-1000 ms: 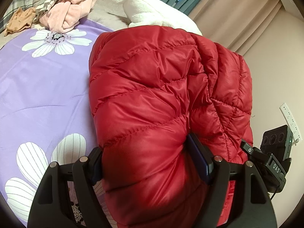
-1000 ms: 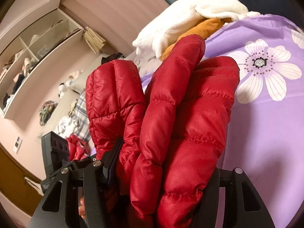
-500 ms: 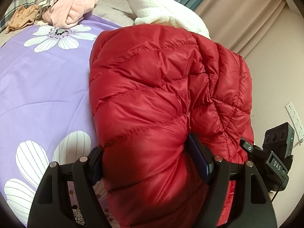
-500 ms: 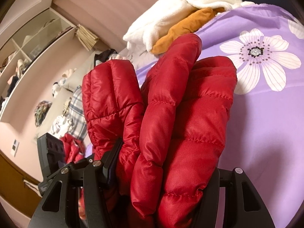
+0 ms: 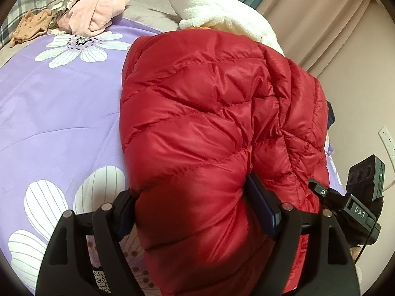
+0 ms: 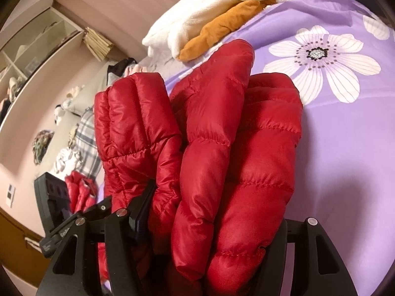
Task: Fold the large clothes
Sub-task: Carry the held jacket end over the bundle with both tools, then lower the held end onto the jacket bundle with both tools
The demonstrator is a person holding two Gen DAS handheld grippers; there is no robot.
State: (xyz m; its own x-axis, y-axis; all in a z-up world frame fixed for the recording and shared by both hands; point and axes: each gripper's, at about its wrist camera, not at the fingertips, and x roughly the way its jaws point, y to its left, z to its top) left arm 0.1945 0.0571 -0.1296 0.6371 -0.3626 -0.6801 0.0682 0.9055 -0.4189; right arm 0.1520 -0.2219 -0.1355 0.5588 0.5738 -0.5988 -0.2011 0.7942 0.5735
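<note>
Item: red down jacket (image 5: 202, 133), folded in a thick bundle on the bed's purple floral cover (image 5: 56, 113). Your left gripper (image 5: 197, 212) and right gripper (image 6: 209, 224) each clamp it, jaws just easing wider; release seems near.

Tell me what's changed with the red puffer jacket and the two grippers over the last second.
Little has changed. Both grippers have just been opening slightly, yet the folded red puffer jacket remains bunched between the pads of the left gripper and the right gripper. Both views tipped a bit, so the purple floral bedspread sits lower in frame. The jacket's folds and the white fleece behind it look unchanged.
</note>
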